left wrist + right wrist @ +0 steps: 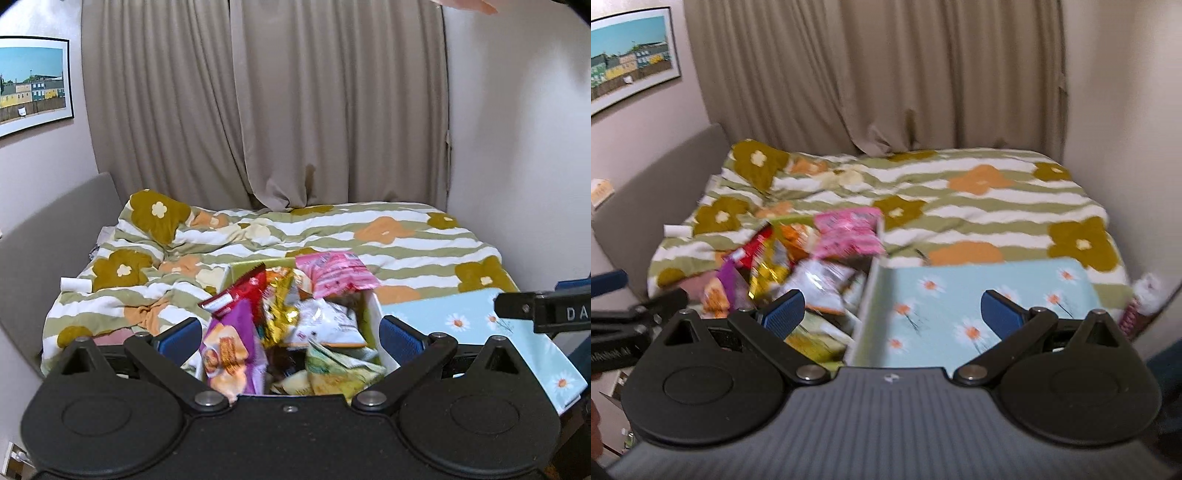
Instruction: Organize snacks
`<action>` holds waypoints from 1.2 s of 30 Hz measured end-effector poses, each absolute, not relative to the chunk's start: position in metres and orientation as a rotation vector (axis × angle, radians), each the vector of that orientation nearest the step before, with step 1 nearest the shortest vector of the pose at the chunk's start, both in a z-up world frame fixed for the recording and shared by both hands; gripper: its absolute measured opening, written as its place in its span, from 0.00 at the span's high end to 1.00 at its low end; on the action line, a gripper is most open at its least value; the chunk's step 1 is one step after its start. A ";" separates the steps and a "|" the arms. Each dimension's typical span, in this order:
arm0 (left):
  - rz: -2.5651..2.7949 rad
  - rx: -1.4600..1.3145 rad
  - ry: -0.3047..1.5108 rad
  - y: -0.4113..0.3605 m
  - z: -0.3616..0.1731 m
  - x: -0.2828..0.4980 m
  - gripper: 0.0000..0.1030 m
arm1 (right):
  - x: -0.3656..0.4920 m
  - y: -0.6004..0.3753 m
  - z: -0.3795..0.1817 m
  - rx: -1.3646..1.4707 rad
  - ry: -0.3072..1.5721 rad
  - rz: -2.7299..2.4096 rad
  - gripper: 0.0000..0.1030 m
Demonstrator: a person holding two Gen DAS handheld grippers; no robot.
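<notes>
Snacks (295, 321) heaped in open box (373, 314) on bed (406, 236), lid (960, 306) flipped right. Left claw (291, 332) spread wide above snacks; right claw (894, 314) spread, empty, over lid.

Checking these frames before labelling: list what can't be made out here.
- Snack box bottom: both views, buried under packets.
- Packet print, e.g. pink packet: right wrist view, motion blur.
- Daisy lid near edge: left wrist view, behind the left gripper.
- Fluffy white thing: right wrist view, too blurred to name.
</notes>
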State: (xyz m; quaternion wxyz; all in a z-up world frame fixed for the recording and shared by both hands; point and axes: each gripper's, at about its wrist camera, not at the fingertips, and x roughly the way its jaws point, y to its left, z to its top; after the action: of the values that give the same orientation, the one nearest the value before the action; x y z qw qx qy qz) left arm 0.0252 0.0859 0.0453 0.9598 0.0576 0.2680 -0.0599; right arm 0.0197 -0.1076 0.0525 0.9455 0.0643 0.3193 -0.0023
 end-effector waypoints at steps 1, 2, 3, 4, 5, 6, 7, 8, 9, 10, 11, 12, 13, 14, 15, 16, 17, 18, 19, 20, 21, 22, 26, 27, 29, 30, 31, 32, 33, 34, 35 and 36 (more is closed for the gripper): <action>-0.125 0.116 0.548 0.083 0.044 0.022 0.00 | 0.014 -0.111 0.050 0.129 0.657 -0.014 0.00; -0.131 0.114 0.552 0.082 0.042 0.019 0.00 | 0.009 -0.115 0.047 0.128 0.661 -0.023 0.00; -0.138 0.111 0.557 0.079 0.041 0.017 0.00 | 0.004 -0.117 0.045 0.126 0.663 -0.032 0.00; -0.147 0.109 0.561 0.077 0.039 0.014 0.00 | -0.001 -0.119 0.043 0.120 0.667 -0.043 0.00; -0.152 0.109 0.563 0.075 0.038 0.012 0.00 | -0.005 -0.121 0.041 0.112 0.670 -0.053 0.00; -0.153 0.112 0.564 0.073 0.036 0.009 0.00 | -0.010 -0.122 0.039 0.101 0.672 -0.064 0.00; -0.154 0.116 0.565 0.072 0.035 0.007 0.00 | -0.013 -0.123 0.037 0.092 0.674 -0.072 0.00; -0.155 0.119 0.566 0.070 0.034 0.006 0.00 | -0.016 -0.124 0.036 0.084 0.676 -0.082 0.00; -0.155 0.119 0.566 0.069 0.034 0.004 0.00 | -0.019 -0.125 0.034 0.078 0.680 -0.093 0.00; -0.155 0.119 0.565 0.069 0.033 0.003 0.00 | -0.021 -0.128 0.032 0.077 0.684 -0.100 0.00; -0.155 0.120 0.564 0.067 0.033 0.002 0.00 | -0.023 -0.130 0.030 0.079 0.690 -0.104 0.00; -0.156 0.120 0.563 0.067 0.032 -0.001 0.00 | -0.024 -0.131 0.029 0.083 0.695 -0.109 0.00; -0.156 0.121 0.563 0.066 0.032 -0.001 0.00 | -0.026 -0.133 0.028 0.086 0.697 -0.114 0.00; -0.156 0.122 0.564 0.066 0.032 -0.001 0.00 | -0.027 -0.134 0.027 0.087 0.699 -0.118 0.00; -0.157 0.123 0.565 0.065 0.031 -0.002 0.00 | -0.028 -0.135 0.026 0.089 0.701 -0.121 0.00; -0.158 0.124 0.566 0.064 0.031 -0.001 0.00 | -0.029 -0.137 0.026 0.091 0.701 -0.122 0.00; -0.159 0.126 0.567 0.064 0.031 -0.001 0.00 | -0.029 -0.137 0.025 0.093 0.702 -0.123 0.00; -0.160 0.128 0.567 0.064 0.031 -0.001 0.00 | -0.029 -0.137 0.025 0.093 0.703 -0.123 0.00; -0.161 0.131 0.567 0.063 0.031 -0.001 0.00 | -0.029 -0.137 0.025 0.092 0.702 -0.123 0.00; -0.162 0.133 0.566 0.063 0.031 -0.001 0.00 | -0.029 -0.137 0.025 0.092 0.703 -0.123 0.00; -0.163 0.135 0.565 0.063 0.031 -0.002 0.00 | -0.029 -0.137 0.025 0.092 0.703 -0.123 0.00; -0.162 0.137 0.564 0.063 0.031 -0.002 0.00 | -0.028 -0.138 0.024 0.093 0.703 -0.123 0.00; -0.162 0.135 0.573 0.064 0.029 -0.001 0.00 | -0.028 -0.138 0.022 0.095 0.708 -0.123 0.00; -0.163 0.135 0.574 0.064 0.029 -0.001 0.00 | -0.029 -0.137 0.021 0.095 0.709 -0.123 0.00; -0.164 0.135 0.577 0.064 0.028 -0.001 0.00 | -0.029 -0.137 0.020 0.097 0.710 -0.123 0.00; -0.165 0.136 0.578 0.064 0.028 0.000 0.00 | -0.029 -0.137 0.020 0.097 0.711 -0.123 0.00; -0.165 0.137 0.579 0.064 0.028 0.000 0.00 | -0.029 -0.137 0.020 0.096 0.711 -0.123 0.00; -0.165 0.137 0.579 0.063 0.028 0.000 0.00 | -0.029 -0.137 0.020 0.097 0.711 -0.124 0.00; -0.166 0.137 0.580 0.063 0.028 0.000 0.00 | -0.029 -0.137 0.020 0.097 0.711 -0.125 0.00; -0.167 0.137 0.581 0.063 0.027 0.000 0.00 | -0.029 -0.137 0.020 0.098 0.711 -0.124 0.00; -0.167 0.137 0.582 0.063 0.027 -0.001 0.00 | -0.030 -0.137 0.019 0.099 0.712 -0.126 0.00; -0.168 0.137 0.583 0.063 0.027 -0.001 0.00 | -0.030 -0.137 0.018 0.101 0.712 -0.128 0.00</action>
State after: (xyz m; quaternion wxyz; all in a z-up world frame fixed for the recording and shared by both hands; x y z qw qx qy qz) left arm -0.0007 0.0626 0.0267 0.9520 0.0675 0.2869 -0.0826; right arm -0.0300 -0.1366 0.0184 0.9340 0.0495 0.3481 -0.0627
